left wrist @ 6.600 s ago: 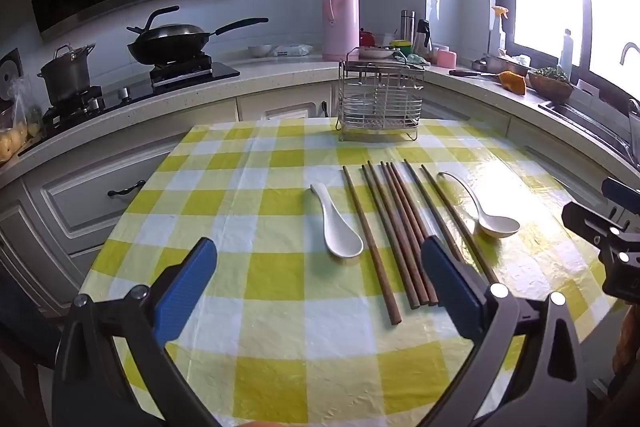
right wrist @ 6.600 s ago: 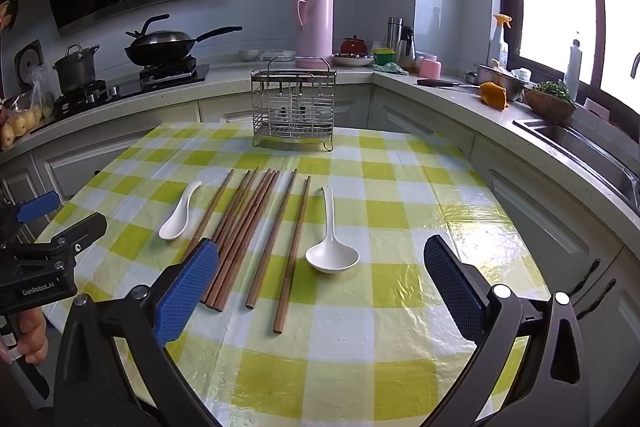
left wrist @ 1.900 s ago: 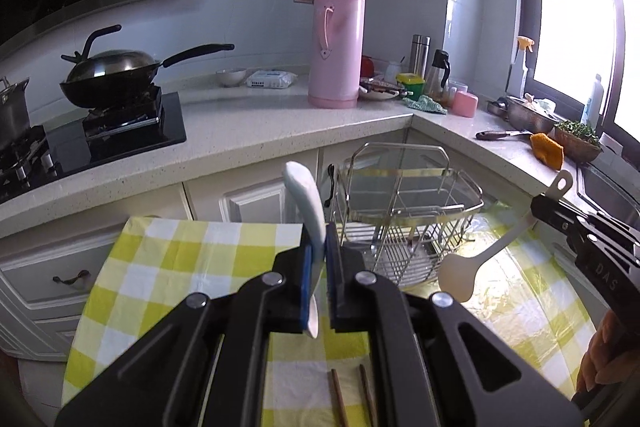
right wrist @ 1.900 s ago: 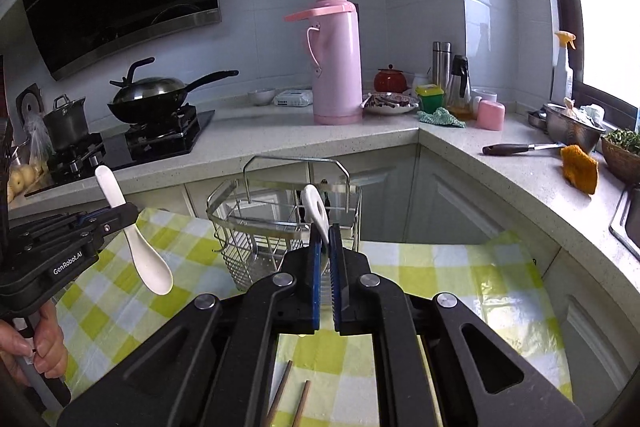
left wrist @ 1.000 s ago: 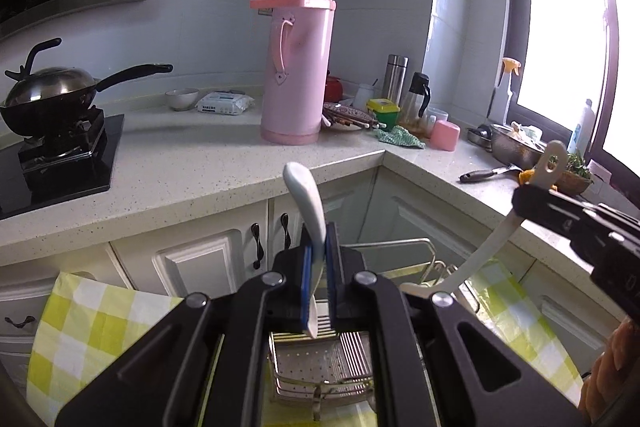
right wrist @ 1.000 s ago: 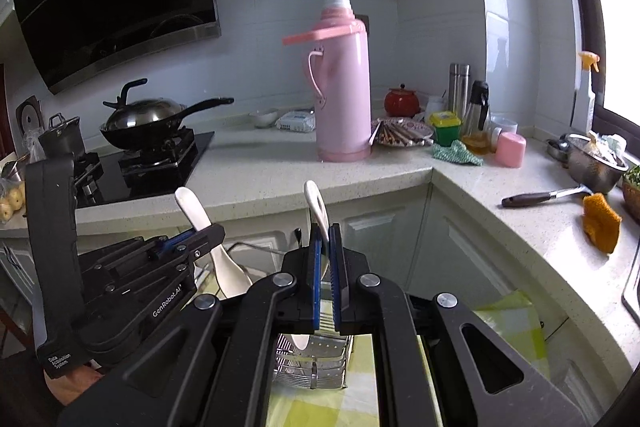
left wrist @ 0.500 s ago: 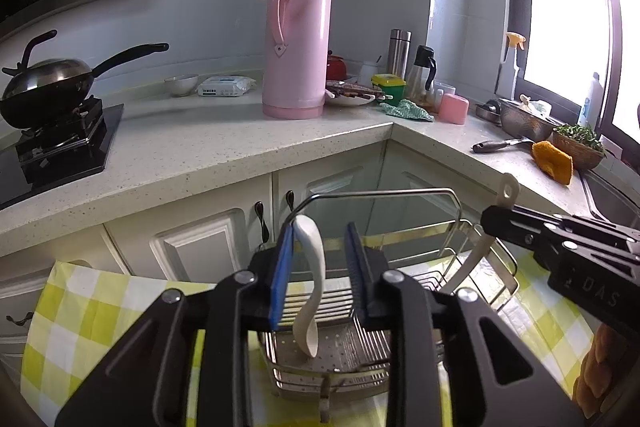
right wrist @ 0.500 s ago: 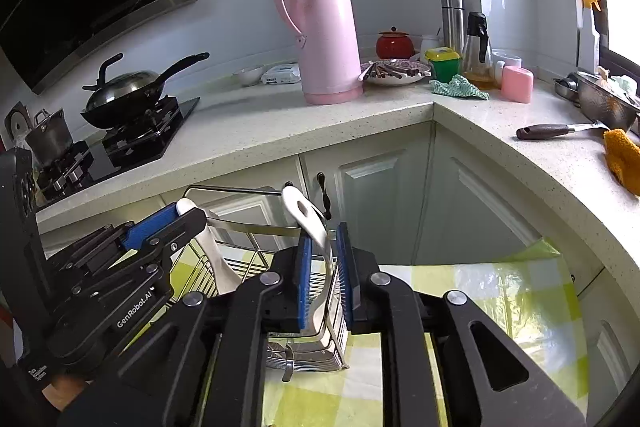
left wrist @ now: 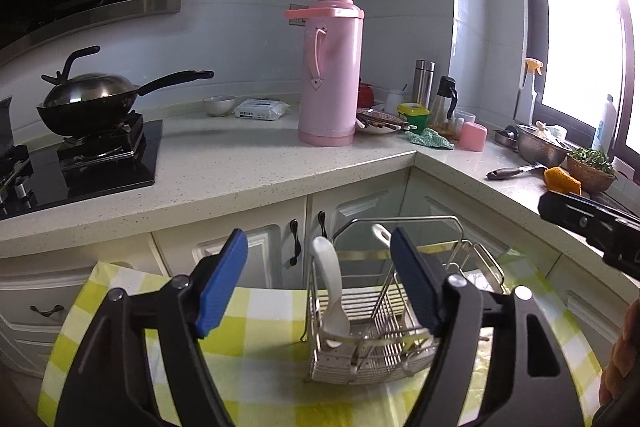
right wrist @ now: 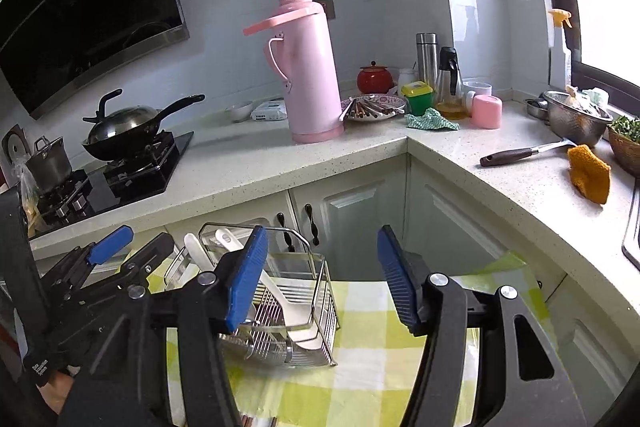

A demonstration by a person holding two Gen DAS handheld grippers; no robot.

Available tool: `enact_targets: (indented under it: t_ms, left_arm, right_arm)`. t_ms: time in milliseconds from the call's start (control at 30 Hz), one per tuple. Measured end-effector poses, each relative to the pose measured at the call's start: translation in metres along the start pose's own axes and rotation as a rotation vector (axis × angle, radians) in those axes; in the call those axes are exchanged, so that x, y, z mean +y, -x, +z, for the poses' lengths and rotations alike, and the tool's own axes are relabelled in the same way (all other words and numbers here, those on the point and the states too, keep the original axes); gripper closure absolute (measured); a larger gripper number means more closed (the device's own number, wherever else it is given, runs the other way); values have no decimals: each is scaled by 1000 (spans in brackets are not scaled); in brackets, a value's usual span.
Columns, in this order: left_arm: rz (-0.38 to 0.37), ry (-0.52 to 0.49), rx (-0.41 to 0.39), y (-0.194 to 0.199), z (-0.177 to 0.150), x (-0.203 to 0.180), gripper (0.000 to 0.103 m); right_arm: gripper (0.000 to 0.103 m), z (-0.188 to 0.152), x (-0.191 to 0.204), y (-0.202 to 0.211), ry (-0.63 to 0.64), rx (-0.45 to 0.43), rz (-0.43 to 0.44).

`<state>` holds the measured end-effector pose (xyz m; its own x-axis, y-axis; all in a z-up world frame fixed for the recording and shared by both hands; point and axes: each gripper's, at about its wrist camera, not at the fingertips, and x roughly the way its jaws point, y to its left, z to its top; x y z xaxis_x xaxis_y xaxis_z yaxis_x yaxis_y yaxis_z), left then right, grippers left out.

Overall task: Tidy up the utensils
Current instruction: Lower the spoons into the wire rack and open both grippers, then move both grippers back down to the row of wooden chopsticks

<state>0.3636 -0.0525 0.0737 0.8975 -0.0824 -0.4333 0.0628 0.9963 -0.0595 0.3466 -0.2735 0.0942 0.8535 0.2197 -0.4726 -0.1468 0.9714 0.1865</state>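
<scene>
Kitchen, yellow-check table (left wrist: 260,311). Left gripper (left wrist: 316,285) released, jaws widening, near wire utensil rack (left wrist: 384,343); nothing pressed between pads. White spoon (left wrist: 330,291) upright in rack's left compartment, handle above rim. Second white spoon (right wrist: 280,297) leaning in same rack just right of first, bowl down. Right gripper (right wrist: 320,277) likewise let go, jaws spreading, right of rack, over checked cloth. Far behind on worktop: wok (left wrist: 90,103) at left, pink thermos (left wrist: 330,67) centre.
</scene>
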Motion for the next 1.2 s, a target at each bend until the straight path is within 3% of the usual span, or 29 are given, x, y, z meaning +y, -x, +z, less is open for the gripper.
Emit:
enact_targets:
  t_ms: [67,300,633,867,1200]
  left_arm:
    - [21,10,7,11,-8,6,19]
    - [62,43,67,42,-52,34,12]
    - [115,19,135,83,-113,51,9]
    - [113,-22,245,91,-152,52,7]
    - [107,-2,398,88,-191,55,7]
  right_arm:
    - [44,-10,0,11,-1,4,-13]
    - [42,-64,-1,40,-20,57,-35]
    - [42,-133,7,67,-41,100,-69]
    - [42,-177,13,68,-54,173,-71]
    - [42,-224,18,52,-30,303,-109]
